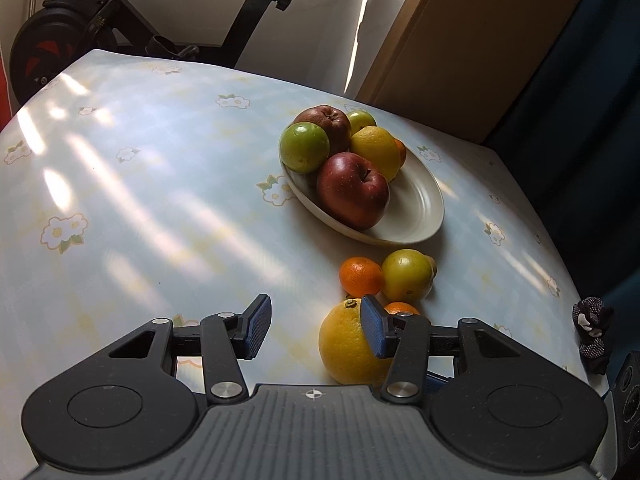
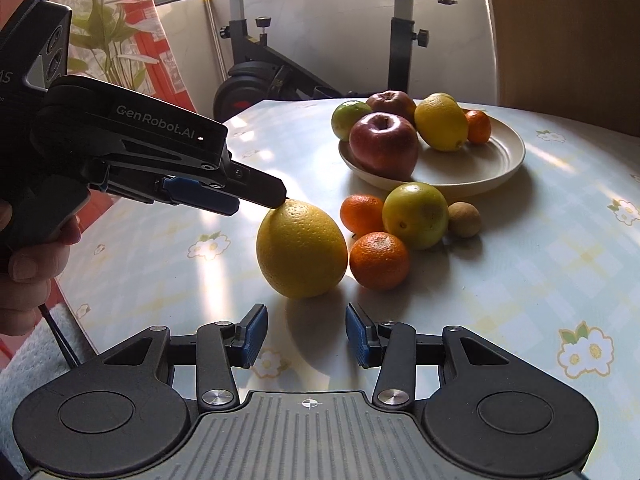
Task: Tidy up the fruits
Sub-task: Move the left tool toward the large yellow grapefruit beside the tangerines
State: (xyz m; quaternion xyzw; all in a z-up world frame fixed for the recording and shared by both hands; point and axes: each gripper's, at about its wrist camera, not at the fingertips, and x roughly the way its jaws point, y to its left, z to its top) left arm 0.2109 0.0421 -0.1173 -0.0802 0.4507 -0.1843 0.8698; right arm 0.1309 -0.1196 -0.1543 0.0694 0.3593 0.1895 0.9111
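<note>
A cream plate holds two red apples, two green fruits, a lemon and a mandarin. Loose on the table in front of it lie a big yellow citrus, two mandarins, a green-yellow fruit and a small brown fruit. My left gripper is open and empty; its right finger rests at the top of the big citrus. My right gripper is open and empty, just in front of that citrus.
The table has a pale blue flowered cloth. An exercise bike stands behind it, a wooden panel at the back right. The table's right edge runs close to the fruits.
</note>
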